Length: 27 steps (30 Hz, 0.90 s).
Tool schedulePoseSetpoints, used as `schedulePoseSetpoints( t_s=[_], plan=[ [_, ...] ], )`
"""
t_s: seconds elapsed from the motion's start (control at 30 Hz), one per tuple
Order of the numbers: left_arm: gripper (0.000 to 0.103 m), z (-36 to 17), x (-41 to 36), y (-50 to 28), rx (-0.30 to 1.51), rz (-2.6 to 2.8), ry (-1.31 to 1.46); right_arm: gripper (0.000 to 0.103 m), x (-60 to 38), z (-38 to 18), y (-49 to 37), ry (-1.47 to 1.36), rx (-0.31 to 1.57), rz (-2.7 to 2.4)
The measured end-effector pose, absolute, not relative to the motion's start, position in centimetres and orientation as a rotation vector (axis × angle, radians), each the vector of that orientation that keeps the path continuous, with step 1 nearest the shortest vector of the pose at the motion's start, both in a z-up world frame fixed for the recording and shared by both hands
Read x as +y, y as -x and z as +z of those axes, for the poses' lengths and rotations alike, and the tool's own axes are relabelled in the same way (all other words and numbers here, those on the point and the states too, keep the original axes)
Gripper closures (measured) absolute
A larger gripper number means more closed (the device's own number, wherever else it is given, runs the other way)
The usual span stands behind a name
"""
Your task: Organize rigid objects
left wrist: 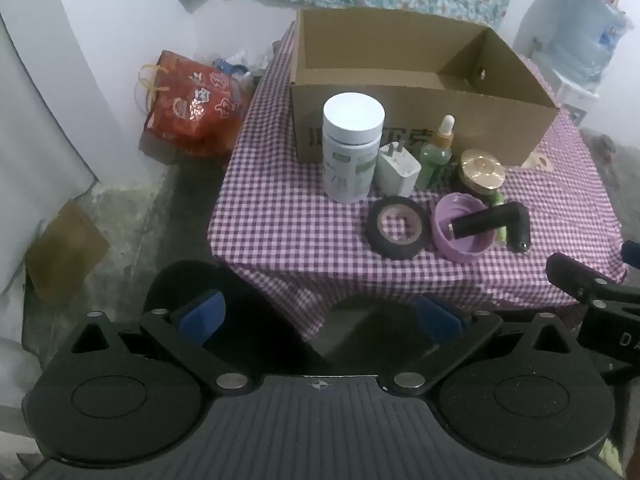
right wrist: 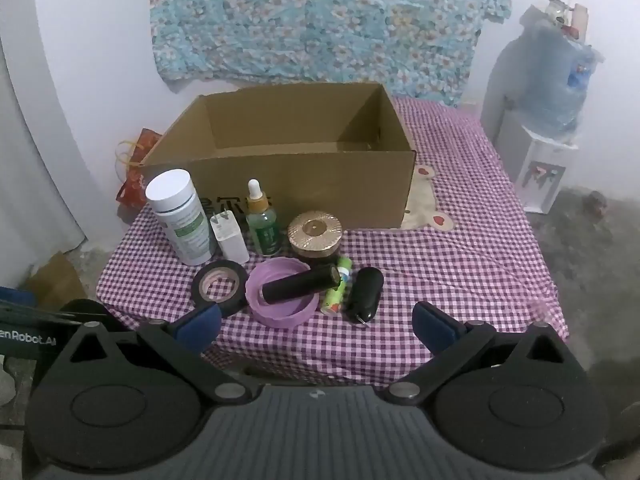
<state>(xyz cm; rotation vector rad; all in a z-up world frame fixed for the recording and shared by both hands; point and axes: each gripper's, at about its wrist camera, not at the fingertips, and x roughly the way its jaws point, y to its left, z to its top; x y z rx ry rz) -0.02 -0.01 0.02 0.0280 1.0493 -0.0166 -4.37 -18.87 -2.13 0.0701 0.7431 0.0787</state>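
Observation:
An open cardboard box (right wrist: 280,184) (left wrist: 420,128) stands at the back of the checked tablecloth (right wrist: 460,272). In front of it are a white-capped bottle (right wrist: 180,216) (left wrist: 352,148), a white charger plug (right wrist: 229,238) (left wrist: 398,168), a green dropper bottle (right wrist: 262,222) (left wrist: 438,152), a gold-lidded jar (right wrist: 316,236) (left wrist: 480,172), a black tape roll (right wrist: 220,284) (left wrist: 398,226), a purple ring lid (right wrist: 282,294) (left wrist: 464,232) with a black cylinder (right wrist: 300,282) (left wrist: 486,222) across it, a small green tube (right wrist: 338,292) and a black oval device (right wrist: 364,294). My left gripper (left wrist: 318,318) and right gripper (right wrist: 316,326) hover open at the table's near edge, empty.
A red gift bag (left wrist: 192,108) sits on the floor left of the table. A water dispenser with a blue bottle (right wrist: 556,92) stands at the right. A flowered cloth (right wrist: 320,20) hangs on the wall behind. Brown cardboard (left wrist: 64,252) lies on the floor.

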Motion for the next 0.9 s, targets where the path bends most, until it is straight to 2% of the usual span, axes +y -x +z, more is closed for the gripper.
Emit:
schedulePoseSetpoints(
  t_s=[0.9],
  plan=[
    [0.000,0.31,-0.34,0.30,1.046,-0.022,-0.046,0.000,-18.68,-1.87,4.58,-0.057,0.740,0.072]
  ],
)
